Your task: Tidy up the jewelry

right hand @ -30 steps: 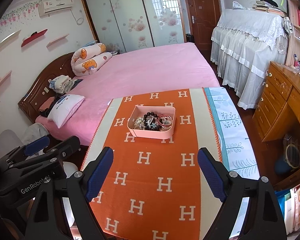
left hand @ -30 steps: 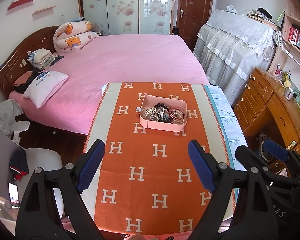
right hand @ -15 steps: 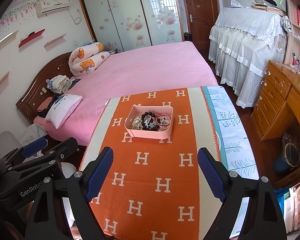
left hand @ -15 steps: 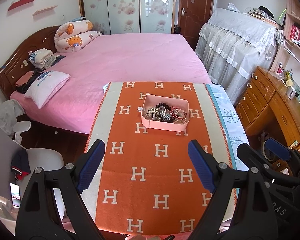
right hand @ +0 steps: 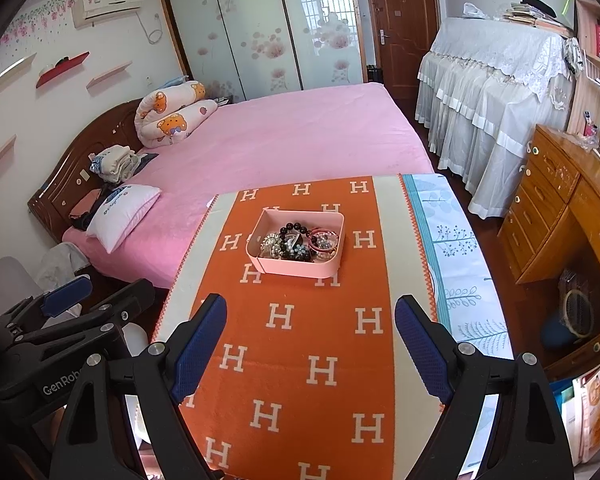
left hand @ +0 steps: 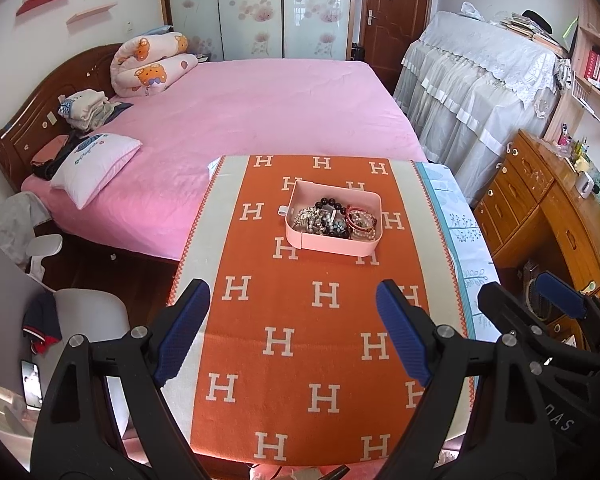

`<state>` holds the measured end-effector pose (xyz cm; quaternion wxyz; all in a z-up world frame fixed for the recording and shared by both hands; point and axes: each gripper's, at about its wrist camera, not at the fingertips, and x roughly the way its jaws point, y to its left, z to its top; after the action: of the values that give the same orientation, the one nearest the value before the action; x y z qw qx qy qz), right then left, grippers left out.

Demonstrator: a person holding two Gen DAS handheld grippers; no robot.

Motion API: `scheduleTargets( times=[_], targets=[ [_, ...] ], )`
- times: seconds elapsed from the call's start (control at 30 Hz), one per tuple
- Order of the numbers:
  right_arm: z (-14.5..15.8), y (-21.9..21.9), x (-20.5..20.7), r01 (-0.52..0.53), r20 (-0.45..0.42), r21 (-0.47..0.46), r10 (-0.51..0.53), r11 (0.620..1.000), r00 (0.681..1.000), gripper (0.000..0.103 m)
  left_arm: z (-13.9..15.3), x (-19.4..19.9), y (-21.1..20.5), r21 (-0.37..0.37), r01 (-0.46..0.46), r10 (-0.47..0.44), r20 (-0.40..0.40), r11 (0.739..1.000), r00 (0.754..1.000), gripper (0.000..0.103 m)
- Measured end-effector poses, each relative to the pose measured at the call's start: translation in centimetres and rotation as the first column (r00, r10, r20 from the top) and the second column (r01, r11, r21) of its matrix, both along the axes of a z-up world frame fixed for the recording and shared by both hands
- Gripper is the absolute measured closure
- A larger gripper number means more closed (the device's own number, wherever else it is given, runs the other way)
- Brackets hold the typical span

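Note:
A pink tray [left hand: 364,197] stands on the far half of a table covered by an orange cloth with white H letters [left hand: 300,320]. It holds a heap of jewelry [left hand: 334,220]: a black bead bracelet, silvery pieces and red bangles. The tray also shows in the right wrist view [right hand: 300,270] with the jewelry [right hand: 298,242] inside. My left gripper [left hand: 293,334] is open and empty above the near part of the cloth. My right gripper [right hand: 310,354] is open and empty, also well short of the tray. The right gripper shows at the right edge of the left wrist view [left hand: 560,300].
A bed with a pink sheet [left hand: 260,112] lies beyond the table. A wooden dresser [left hand: 548,208] stands to the right and a white chair [left hand: 88,312] to the left. A light blue patterned cloth [right hand: 452,240] covers the table's right strip.
Both grippers have shifted slightly, so the tray sits a little further right in the left view and further left in the right view. Both stay open.

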<state>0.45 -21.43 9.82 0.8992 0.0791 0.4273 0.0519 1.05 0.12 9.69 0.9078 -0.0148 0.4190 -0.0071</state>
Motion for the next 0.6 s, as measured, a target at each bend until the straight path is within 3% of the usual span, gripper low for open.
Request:
scheduleTargets(
  times=[0.6],
  targets=[
    [-0.27, 0.12, -0.46, -0.006, -0.002, -0.008, 0.006, 1.0, 1.0, 0.016, -0.59, 0.21, 0.3, 0.021, -0.015, 0.015, -0.021, 1.0, 1.0, 0.019]
  ],
)
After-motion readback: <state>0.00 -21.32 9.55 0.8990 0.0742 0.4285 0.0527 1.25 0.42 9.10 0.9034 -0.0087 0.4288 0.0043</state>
